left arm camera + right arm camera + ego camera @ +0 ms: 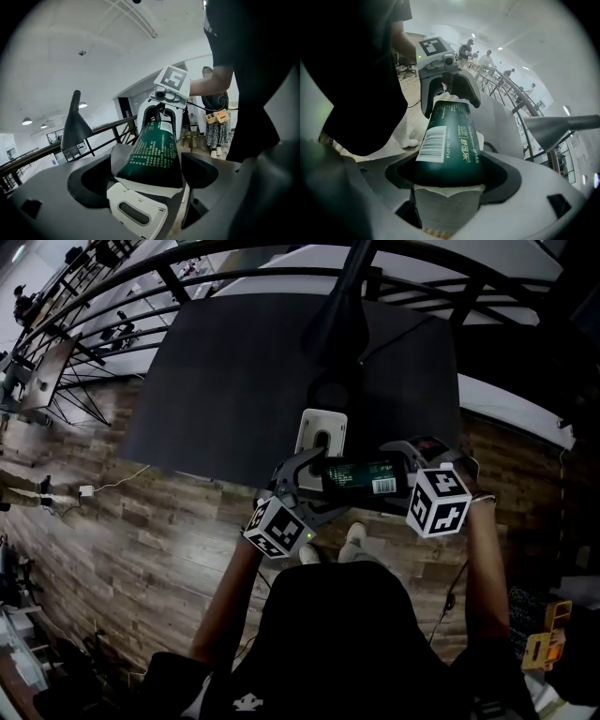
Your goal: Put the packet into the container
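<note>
1. Dark bench (pixel 234 371) above a wood-plank floor (pixel 141 540), seen steeply from overhead; a white container (pixel 323 418) with what looks like a dark oval opening stands on the bench, near its front edge.
2. Green packet (pixel 361 476) is up in the air, lying roughly level between the two tools; it is just in front of the container and not yet in it.
3. Right tongs (pixel 447 176) are clamped on one end of the packet, its barcode side showing; they appear to carry its weight.
4. Left tongs (pixel 146 176) stand apart around the packet's other end; the packet lies between the jaws, but they do not look pressed onto it.
5. Step in hand, as I judge it: aim the packet at the container's opening and feed it in.
6. To do it well: hold the right grip firm; either close the left tongs to steady the free end or draw them clear, since a half-hold may nudge the packet askew; turn a narrow end toward the opening; line the packet's long side up with the oval; lower it slowly; let go only once most of it is inside.
7. Likely trouble: the packet looks soft and may buckle or catch on the rim; the container looks light and could slide or tip if pushed.
</note>
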Action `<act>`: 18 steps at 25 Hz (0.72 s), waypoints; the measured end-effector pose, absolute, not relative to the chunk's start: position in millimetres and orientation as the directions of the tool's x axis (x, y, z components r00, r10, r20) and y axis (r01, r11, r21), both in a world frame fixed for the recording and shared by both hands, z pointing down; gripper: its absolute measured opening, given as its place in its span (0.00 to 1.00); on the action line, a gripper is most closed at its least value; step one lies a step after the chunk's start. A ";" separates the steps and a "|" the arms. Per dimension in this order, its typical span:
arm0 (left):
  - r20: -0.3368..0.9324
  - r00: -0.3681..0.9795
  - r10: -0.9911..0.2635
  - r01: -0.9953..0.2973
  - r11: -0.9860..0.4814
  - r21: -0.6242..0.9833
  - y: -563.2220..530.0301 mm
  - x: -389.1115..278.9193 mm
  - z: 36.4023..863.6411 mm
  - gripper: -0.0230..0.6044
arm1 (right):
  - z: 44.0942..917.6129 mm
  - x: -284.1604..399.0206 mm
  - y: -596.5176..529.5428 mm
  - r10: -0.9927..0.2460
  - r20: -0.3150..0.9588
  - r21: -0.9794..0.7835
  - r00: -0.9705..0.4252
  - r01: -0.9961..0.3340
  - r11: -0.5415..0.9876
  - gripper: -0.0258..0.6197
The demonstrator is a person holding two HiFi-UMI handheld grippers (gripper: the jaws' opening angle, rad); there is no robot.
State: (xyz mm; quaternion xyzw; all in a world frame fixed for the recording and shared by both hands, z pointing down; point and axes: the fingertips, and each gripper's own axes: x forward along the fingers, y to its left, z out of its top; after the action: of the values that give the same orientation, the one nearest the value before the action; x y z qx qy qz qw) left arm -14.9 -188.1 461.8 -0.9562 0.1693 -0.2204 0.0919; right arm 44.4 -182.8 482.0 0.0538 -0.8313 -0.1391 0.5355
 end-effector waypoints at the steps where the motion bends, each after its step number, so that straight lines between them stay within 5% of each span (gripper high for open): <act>1: 0.399 0.844 -0.359 -0.276 -0.928 -0.251 -186.2 -14.6 463.3 0.78 | 480.8 42.5 -182.6 -0.239 0.874 0.295 -0.424 0.071 0.953 0.62; 18: 0.565 0.748 -0.348 -0.204 -0.931 -0.303 -173.1 -14.1 482.5 0.74 | 471.1 26.3 -171.8 -0.231 0.872 0.340 -0.431 0.194 0.920 0.62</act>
State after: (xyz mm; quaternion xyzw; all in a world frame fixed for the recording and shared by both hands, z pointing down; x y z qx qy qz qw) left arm -14.1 -173.1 482.5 -0.9283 0.1488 -0.3219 0.1115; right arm 26.3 -171.8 471.1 0.0115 -0.8220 -0.1992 0.5334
